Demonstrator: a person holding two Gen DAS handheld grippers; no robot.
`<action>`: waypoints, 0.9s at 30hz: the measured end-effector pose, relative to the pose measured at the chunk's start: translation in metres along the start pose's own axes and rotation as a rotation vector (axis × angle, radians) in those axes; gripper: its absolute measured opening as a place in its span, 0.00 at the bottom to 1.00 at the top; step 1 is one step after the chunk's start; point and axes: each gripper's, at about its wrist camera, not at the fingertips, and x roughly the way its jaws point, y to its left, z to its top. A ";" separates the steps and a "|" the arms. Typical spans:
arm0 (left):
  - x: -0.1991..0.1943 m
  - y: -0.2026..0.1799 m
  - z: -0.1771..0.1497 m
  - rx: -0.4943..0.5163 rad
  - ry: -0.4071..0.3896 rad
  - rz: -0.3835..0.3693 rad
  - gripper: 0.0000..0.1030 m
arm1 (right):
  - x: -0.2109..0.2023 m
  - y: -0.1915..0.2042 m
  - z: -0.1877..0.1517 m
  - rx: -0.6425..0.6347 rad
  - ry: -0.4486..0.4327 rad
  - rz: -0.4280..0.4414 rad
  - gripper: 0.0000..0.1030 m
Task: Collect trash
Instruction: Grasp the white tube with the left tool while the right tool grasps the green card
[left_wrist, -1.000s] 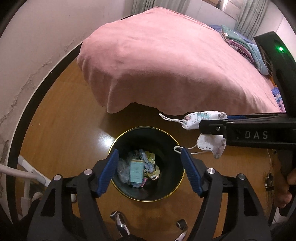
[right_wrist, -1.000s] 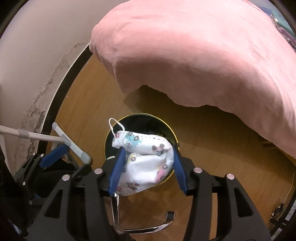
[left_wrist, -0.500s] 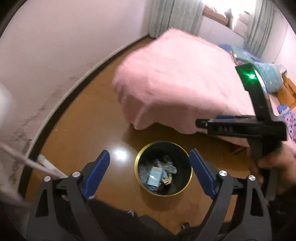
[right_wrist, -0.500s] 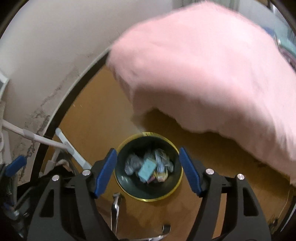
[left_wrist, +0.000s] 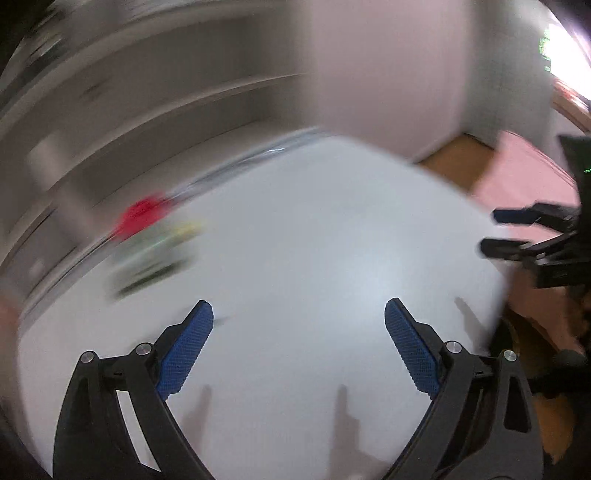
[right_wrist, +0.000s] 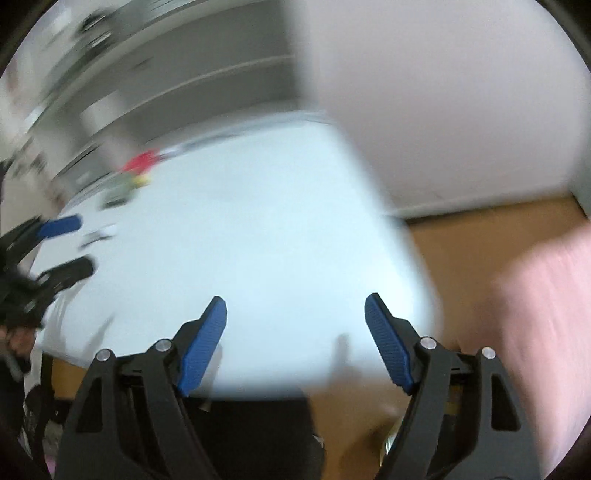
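Both views are motion-blurred. My left gripper (left_wrist: 297, 306) hangs over a white table (left_wrist: 332, 240), its jaws opening with nothing between the blue pads. My right gripper (right_wrist: 295, 300) is above the same table's (right_wrist: 240, 221) near edge, jaws also opening and empty. Each gripper shows in the other's view: the right gripper (left_wrist: 504, 229) at the right edge, the left gripper (right_wrist: 70, 247) at the left edge. At the table's far left lie a blurred red item (left_wrist: 142, 216) (right_wrist: 142, 162) and greenish-yellow bits (left_wrist: 155, 254) (right_wrist: 122, 188), too smeared to identify. The trash bin is out of view.
Grey shelving (left_wrist: 147, 92) runs behind the table and a pale wall (right_wrist: 443, 110) stands to its right. The pink bed (right_wrist: 546, 295) and wooden floor (right_wrist: 461, 240) lie to the right. Something dark (right_wrist: 251, 435) sits under the table's near edge.
The right gripper let go of the patterned face mask over the bin. Both grippers then rose and swung away from bin and bed to the white table, jaws widening.
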 end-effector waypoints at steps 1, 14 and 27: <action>-0.002 0.030 -0.010 -0.052 0.015 0.032 0.89 | 0.012 0.021 0.017 -0.066 0.008 0.025 0.73; -0.004 0.148 -0.070 -0.244 0.100 0.012 0.89 | 0.168 0.249 0.140 -0.866 0.081 0.107 0.74; 0.034 0.121 -0.030 -0.011 0.084 -0.107 0.88 | 0.160 0.239 0.156 -0.808 0.070 0.164 0.59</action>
